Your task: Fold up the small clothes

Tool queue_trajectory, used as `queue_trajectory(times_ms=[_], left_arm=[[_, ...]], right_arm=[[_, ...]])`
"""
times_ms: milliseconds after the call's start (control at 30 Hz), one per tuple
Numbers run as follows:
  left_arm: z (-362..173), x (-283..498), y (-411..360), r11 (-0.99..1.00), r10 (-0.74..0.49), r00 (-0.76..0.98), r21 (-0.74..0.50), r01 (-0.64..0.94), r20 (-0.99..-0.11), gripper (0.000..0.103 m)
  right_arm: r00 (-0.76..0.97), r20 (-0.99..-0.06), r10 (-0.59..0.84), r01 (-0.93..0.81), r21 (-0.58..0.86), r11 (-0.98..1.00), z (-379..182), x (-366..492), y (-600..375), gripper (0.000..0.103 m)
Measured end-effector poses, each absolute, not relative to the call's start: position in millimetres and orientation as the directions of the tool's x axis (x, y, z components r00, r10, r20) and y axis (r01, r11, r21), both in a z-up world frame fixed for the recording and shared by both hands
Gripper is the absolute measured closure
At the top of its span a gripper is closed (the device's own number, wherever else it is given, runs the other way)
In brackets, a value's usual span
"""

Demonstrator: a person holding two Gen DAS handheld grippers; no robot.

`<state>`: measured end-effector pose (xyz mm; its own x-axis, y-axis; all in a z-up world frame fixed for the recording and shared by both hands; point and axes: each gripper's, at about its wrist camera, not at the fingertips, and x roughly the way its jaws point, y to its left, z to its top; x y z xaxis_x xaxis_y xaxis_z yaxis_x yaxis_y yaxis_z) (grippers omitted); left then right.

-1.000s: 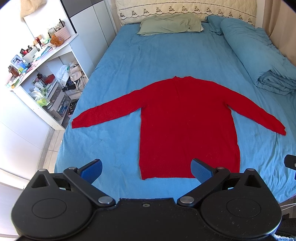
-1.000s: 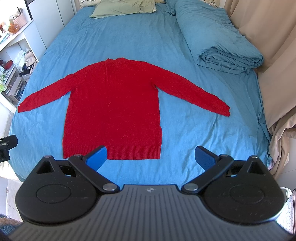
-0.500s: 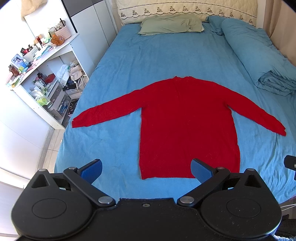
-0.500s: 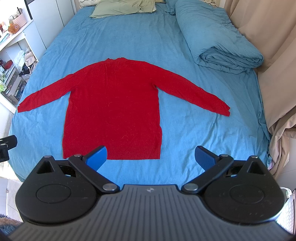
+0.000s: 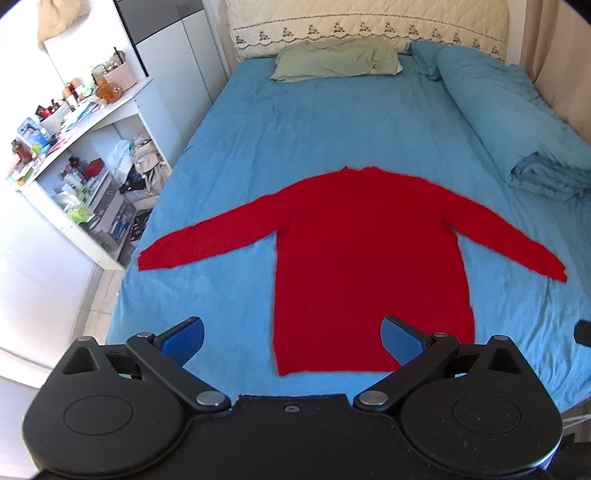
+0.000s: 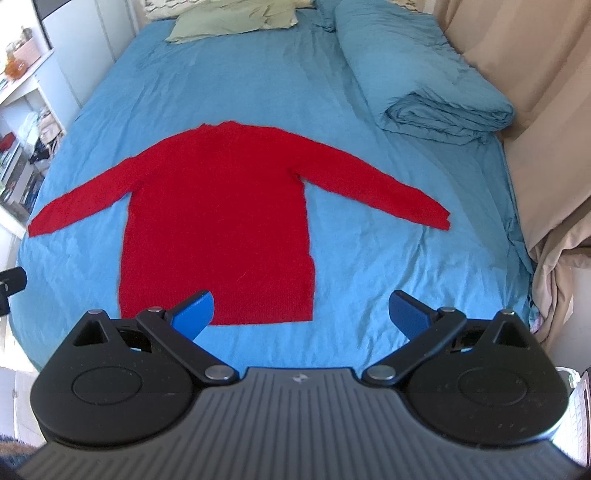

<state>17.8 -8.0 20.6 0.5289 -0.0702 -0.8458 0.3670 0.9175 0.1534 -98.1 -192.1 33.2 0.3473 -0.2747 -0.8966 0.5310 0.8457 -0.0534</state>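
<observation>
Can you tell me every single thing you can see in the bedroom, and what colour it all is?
sweater: 1, red, spread flat in the middle of the bed, sleeves out to both sides
bed sheet: 1, blue, covering the bed under the sweater
pillow: 1, pale green, at the head of the bed
duvet: 1, blue, rolled up along the bed's right side
headboard: 1, cream with a dark stitched pattern, behind the pillow
shelf unit: 1, white, left of the bed, crowded with small items too small to count
curtain: 1, beige, right of the bed
left tongs: 1, black with blue pads, open, above the sweater's hem
right tongs: 1, black with blue pads, open, above the hem's right corner
</observation>
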Motion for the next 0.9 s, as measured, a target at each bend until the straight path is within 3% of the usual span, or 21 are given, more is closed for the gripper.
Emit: queue_trajectory(times_ms=[433,633,900], left_arm=[[8.0,131.9,-123.9,0.919,-0.209,0.585,0.048,0.392,-0.784,0.0],[-47.7,182.6,-190.3,0.94,-0.205,0.558,-0.003,0.341,-0.804,0.0],[-157.0,247.4,-268.4,0.968,-0.17,0.514,-0.045,0.246,-0.841,0.0]], right_arm=[[0.352,-0.823,-0.445,0.727,-0.059,0.684,26.3,-81.2,-346.0,0.0],[0.318,-0.844,-0.431,0.788,-0.017,0.615,-43.8,-65.0,-448.3,0.0],[0.268,-0.876,-0.4,0.869,0.04,0.493,-181.4,-58.6,-556.9,0.0]])
